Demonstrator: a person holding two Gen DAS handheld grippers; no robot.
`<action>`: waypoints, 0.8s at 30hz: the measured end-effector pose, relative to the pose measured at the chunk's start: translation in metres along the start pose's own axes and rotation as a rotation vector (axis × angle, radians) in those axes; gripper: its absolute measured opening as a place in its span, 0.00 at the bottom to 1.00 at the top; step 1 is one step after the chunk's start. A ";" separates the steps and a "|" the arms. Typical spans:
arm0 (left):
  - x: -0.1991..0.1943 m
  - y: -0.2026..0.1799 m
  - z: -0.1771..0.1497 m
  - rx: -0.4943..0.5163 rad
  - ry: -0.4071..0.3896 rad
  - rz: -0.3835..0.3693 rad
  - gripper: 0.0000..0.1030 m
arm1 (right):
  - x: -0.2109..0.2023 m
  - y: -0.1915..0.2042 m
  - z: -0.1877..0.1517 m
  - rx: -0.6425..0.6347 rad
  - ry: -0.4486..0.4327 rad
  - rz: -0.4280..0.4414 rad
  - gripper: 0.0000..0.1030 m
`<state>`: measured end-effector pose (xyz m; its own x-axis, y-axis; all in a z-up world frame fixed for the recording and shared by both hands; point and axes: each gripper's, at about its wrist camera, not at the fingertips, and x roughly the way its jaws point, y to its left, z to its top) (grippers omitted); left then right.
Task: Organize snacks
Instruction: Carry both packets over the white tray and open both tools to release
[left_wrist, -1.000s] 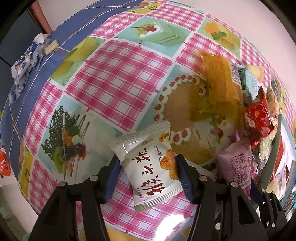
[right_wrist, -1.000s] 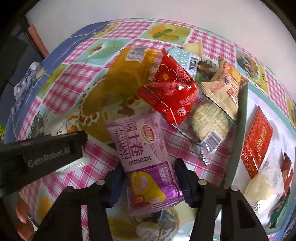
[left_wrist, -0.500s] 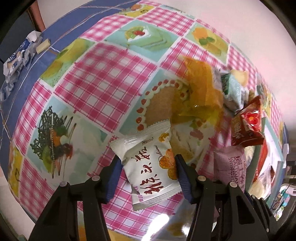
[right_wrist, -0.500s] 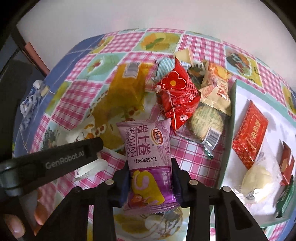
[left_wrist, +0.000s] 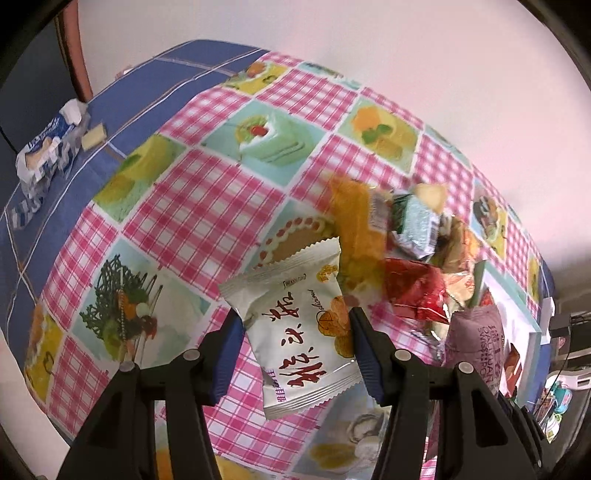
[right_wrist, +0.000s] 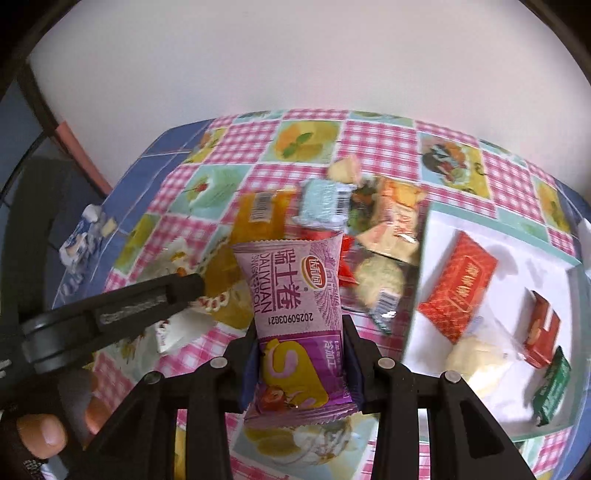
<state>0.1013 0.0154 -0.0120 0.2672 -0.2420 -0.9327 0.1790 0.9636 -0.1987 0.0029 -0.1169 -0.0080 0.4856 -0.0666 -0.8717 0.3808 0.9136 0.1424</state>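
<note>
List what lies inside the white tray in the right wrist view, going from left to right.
Flat red foil packet with gold lettering → pale yellow bun in a clear wrapper → small red-and-orange box → dark green wrapped bar, all inside the white tray.

Both grippers have lifted the white packet (left_wrist: 301, 325) and purple packet (right_wrist: 295, 317).

You see a white packet (left_wrist: 301, 326) with red characters and an orange motif, a purple packet (right_wrist: 295, 317) printed yellow and pink, a red wrapper (right_wrist: 458, 291) with gold lettering on the white tray (right_wrist: 513, 247), and a pink-checked tablecloth (left_wrist: 192, 206) edged blue.
</note>
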 end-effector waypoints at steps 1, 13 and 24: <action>-0.001 -0.001 -0.001 0.006 -0.004 -0.003 0.57 | 0.001 -0.004 0.000 0.016 0.003 -0.009 0.40; -0.005 -0.060 -0.013 0.147 -0.034 -0.088 0.57 | -0.018 -0.111 -0.004 0.307 -0.018 -0.192 0.40; 0.000 -0.151 -0.032 0.335 -0.046 -0.161 0.57 | -0.036 -0.201 -0.022 0.524 -0.043 -0.293 0.40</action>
<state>0.0440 -0.1270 0.0083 0.2509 -0.4000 -0.8815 0.5204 0.8236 -0.2256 -0.1084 -0.2890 -0.0153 0.3292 -0.3115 -0.8914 0.8353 0.5364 0.1210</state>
